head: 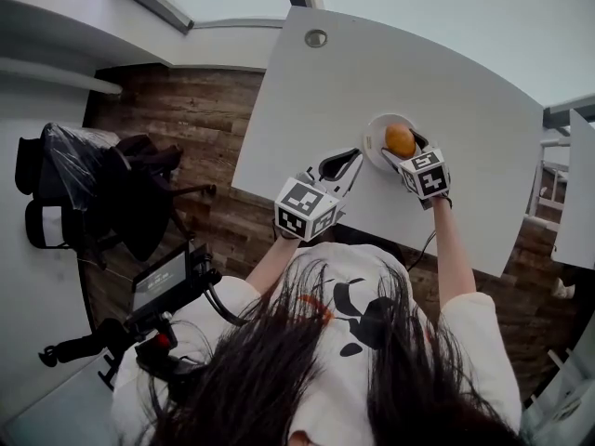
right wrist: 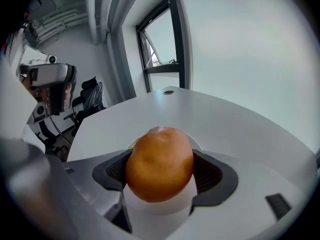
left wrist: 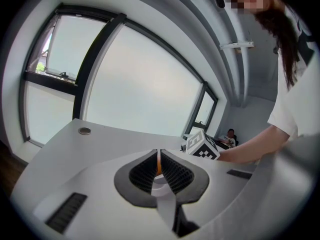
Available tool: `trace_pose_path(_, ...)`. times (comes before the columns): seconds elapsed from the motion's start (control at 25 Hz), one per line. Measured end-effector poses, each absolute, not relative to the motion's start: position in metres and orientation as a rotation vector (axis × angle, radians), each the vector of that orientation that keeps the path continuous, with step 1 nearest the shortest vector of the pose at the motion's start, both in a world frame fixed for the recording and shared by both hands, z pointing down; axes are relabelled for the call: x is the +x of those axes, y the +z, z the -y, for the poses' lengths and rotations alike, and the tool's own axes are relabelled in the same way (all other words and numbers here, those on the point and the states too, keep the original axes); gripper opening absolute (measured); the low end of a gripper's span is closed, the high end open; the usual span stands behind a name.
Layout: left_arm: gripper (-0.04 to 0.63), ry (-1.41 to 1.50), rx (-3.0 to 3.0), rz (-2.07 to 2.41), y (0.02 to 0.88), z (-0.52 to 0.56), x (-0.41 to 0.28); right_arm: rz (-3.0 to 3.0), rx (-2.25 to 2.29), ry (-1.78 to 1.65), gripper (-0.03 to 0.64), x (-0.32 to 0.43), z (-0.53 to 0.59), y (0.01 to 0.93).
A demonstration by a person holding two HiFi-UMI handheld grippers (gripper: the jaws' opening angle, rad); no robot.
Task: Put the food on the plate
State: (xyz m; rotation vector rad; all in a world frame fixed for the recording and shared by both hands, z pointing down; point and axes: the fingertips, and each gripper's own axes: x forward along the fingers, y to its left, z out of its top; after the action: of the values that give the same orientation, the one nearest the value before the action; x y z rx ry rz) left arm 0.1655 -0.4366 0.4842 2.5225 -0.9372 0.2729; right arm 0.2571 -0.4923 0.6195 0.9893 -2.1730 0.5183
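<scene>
A round orange fruit (head: 400, 140) sits between the pads of my right gripper (head: 402, 149), which is shut on it just over a small white plate (head: 375, 138) on the white table (head: 465, 82). In the right gripper view the orange fruit (right wrist: 160, 161) fills the space between the jaws of the right gripper (right wrist: 160, 173), with the plate (right wrist: 159, 205) below it. A small golden bit shows behind the fruit; I cannot tell what it is. My left gripper (head: 351, 159) hovers at the plate's left side. The left gripper (left wrist: 158, 165) is shut with nothing in it.
A round metal grommet (head: 316, 37) sits at the table's far end. The table's near edge runs just under both grippers. Left of the table, on the wooden floor, stand a chair draped in black clothing (head: 116, 189) and a camera rig (head: 163, 286).
</scene>
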Motion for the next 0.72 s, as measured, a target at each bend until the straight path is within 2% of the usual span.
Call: trace_pose_path(0.72,0.006,0.274,2.522,0.952,0.488,0.437,0.157,2.148,0.942,0.516,0.371,0.255,0.483,0.635)
